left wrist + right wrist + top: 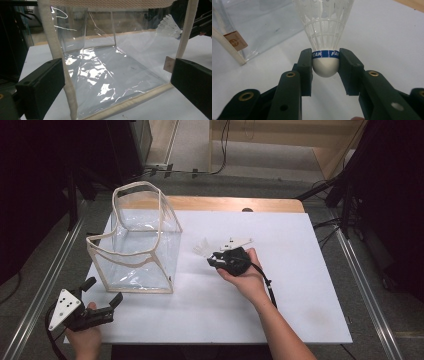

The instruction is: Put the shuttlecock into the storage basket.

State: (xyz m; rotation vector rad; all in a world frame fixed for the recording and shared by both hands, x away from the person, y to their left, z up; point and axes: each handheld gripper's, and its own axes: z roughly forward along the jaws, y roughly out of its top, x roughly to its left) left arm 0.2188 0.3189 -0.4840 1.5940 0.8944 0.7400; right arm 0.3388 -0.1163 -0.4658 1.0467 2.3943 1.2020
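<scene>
High view: white counter (300, 285) over wooden top, dark room around, grey floor and cables beyond. Clear bag (137, 242) with cream trim stands ahead of left gripper (102, 292), jaws spread. Right gripper (216, 259) pinches shuttlecock (202, 248).

Left gripper view: bag between spread jaws, just beyond them.

Right gripper view: jaws clamp shuttlecock's white cork at blue band; bag's corner beyond left jaw.

Clear plastic bag (137, 247) edged in cream webbing, small tan label at its corner. White shuttlecock (325, 37) beside bag, blue band with white lettering. Black grippers (102, 297) on white board (300, 285).
</scene>
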